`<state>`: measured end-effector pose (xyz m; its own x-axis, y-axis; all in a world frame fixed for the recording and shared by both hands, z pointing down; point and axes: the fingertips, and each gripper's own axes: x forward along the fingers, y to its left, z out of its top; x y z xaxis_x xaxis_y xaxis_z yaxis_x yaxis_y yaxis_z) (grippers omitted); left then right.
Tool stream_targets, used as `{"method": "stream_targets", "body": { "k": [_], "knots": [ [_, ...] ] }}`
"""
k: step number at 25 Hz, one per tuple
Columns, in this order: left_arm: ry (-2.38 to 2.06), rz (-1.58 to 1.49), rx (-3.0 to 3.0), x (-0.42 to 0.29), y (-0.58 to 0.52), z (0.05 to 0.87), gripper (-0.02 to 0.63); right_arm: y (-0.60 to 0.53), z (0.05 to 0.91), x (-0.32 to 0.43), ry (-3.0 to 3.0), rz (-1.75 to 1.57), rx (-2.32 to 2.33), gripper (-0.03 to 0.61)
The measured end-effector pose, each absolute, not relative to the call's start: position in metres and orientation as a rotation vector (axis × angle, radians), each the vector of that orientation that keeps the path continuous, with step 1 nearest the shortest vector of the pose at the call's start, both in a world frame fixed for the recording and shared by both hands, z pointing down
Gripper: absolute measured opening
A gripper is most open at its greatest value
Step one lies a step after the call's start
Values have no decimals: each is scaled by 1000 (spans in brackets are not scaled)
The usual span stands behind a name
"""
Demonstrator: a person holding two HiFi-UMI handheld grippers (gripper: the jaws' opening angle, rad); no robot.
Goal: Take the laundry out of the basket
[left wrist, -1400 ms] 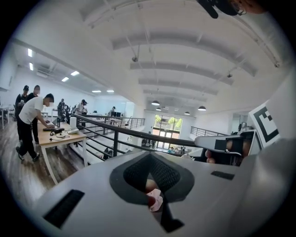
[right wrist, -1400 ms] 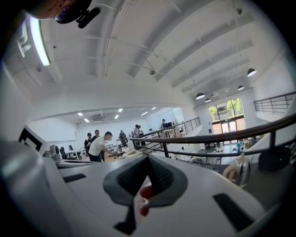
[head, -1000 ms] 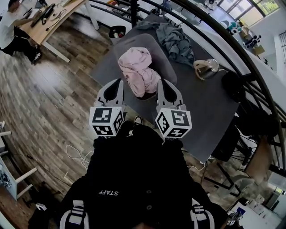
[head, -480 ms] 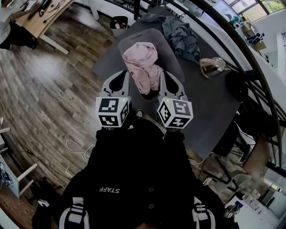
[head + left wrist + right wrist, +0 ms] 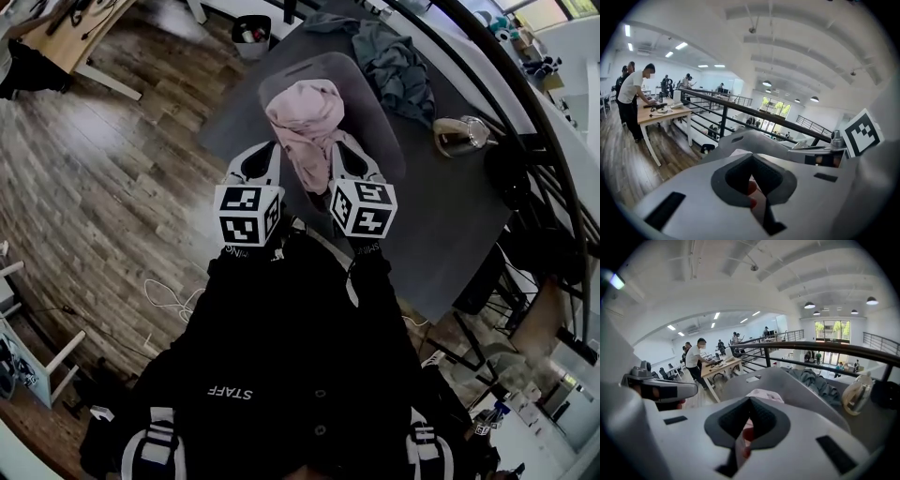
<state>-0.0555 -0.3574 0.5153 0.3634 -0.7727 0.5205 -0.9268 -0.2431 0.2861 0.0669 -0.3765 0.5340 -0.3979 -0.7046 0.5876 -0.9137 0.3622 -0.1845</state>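
A grey basket [image 5: 370,94] stands on the dark table [image 5: 441,234] with pink laundry [image 5: 305,117] heaped in it. A grey-blue garment [image 5: 394,61] lies on the table behind the basket. My left gripper [image 5: 265,152] and right gripper [image 5: 339,152] hover at the basket's near rim, one on each side of the pink heap. Both are shut with nothing in them. In the right gripper view the pink laundry [image 5: 761,395] shows just past the closed jaws, inside the basket [image 5: 797,385]. The left gripper view shows the basket [image 5: 754,138] ahead.
A glass jug [image 5: 459,136] and a black round object [image 5: 502,173] sit on the table to the right. A black railing [image 5: 544,122] curves behind. A small bin [image 5: 251,33] stands on the wooden floor, and a wooden desk [image 5: 663,112] with a person is at the far left.
Both grippers have moved forward and closer together, up to the basket's near rim beside the pink laundry. Both have stayed shut.
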Motion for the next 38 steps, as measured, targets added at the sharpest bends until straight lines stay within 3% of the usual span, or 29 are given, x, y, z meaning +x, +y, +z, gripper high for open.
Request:
{"method": "stream_targets", "body": {
  "k": [12,16,21,29,38],
  "knots": [
    [-1347,472,2037,-49,-384,566,0,-403,605,55,-2115,755,1214,35],
    [-1315,482,2030,-44,-393,572,0,-405,624,54,-2086,792,1158,104],
    [-1319,453,2024,-42,-410,573,0,-411,650,49,-2055,812,1049,256],
    [-1286,455,2023,-37,-427,581,0,-415,689,46,-2012,897,945,336],
    [-1295,456,2024,-47,-442,583,0,-421,743,48,-1940,915,838,542]
  ]
}}
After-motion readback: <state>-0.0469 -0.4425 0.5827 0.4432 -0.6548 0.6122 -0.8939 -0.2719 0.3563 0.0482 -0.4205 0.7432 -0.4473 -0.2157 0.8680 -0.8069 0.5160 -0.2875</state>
